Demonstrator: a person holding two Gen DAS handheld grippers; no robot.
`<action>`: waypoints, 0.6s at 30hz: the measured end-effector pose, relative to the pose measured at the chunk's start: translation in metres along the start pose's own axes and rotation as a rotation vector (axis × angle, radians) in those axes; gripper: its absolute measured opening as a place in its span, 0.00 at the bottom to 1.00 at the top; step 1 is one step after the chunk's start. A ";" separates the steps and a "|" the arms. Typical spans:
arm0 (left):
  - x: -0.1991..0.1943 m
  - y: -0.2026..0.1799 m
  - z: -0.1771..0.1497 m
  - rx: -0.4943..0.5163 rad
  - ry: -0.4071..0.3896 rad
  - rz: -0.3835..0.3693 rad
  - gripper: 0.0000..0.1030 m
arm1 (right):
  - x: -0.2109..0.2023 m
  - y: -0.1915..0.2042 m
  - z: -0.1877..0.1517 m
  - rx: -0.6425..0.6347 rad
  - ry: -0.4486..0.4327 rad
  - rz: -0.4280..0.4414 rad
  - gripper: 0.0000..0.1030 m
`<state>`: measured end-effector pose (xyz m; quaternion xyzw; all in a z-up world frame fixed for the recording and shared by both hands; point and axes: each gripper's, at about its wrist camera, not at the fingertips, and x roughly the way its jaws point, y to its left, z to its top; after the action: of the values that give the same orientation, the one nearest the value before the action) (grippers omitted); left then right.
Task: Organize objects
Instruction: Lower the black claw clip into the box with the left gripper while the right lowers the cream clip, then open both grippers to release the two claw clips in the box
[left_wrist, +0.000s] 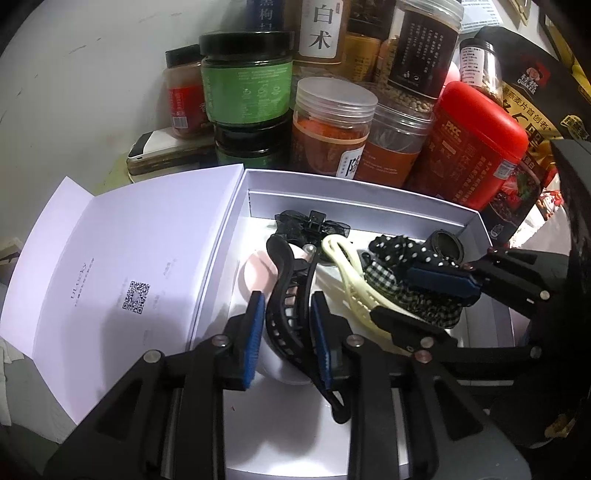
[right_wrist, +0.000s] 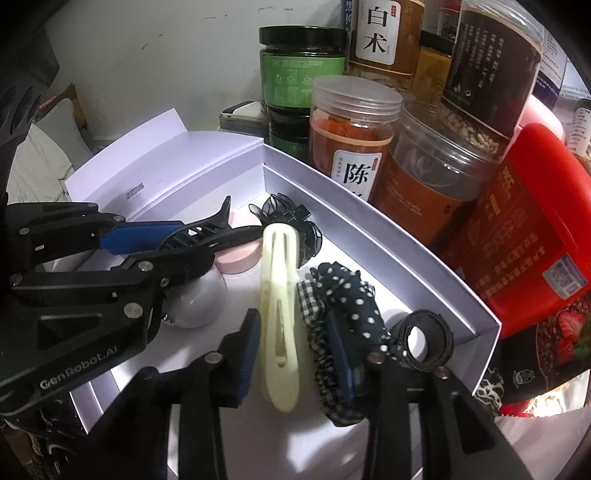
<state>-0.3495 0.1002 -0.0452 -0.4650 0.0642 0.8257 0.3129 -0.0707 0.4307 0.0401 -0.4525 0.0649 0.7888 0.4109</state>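
An open white box (left_wrist: 354, 192) holds hair accessories. My left gripper (left_wrist: 288, 299) is open, its blue pads close on either side of a black claw clip (left_wrist: 286, 321) that rests on a pink compact (left_wrist: 258, 273) and a white round lid (right_wrist: 195, 302). My right gripper (right_wrist: 291, 317) is open around a long cream hair clip (right_wrist: 279, 295) lying flat; a gingham scrunchie (right_wrist: 325, 387) sits against its right pad. A polka-dot scrunchie (right_wrist: 351, 291), a rolled black band (right_wrist: 424, 339) and a black mesh clip (right_wrist: 284, 210) lie further in.
The box lid (left_wrist: 129, 266) lies flat open to the left. Behind the box crowd jars: a green one (left_wrist: 245, 85), an orange one (left_wrist: 332, 122), a red canister (left_wrist: 476, 147) and an oat bag (left_wrist: 528, 92). A flat device (left_wrist: 159, 155) lies by the wall.
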 end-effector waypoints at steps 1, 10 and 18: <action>0.000 0.000 0.000 0.000 0.002 0.002 0.28 | -0.001 0.001 0.000 -0.001 -0.002 -0.002 0.40; -0.015 -0.007 0.001 -0.005 -0.030 0.003 0.35 | -0.027 0.006 0.001 -0.005 -0.065 -0.030 0.43; -0.038 -0.011 0.004 -0.029 -0.089 0.039 0.55 | -0.056 -0.008 0.004 0.001 -0.120 -0.034 0.49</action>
<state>-0.3319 0.0937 -0.0104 -0.4310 0.0474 0.8523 0.2925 -0.0531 0.4049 0.0873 -0.4052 0.0331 0.8074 0.4275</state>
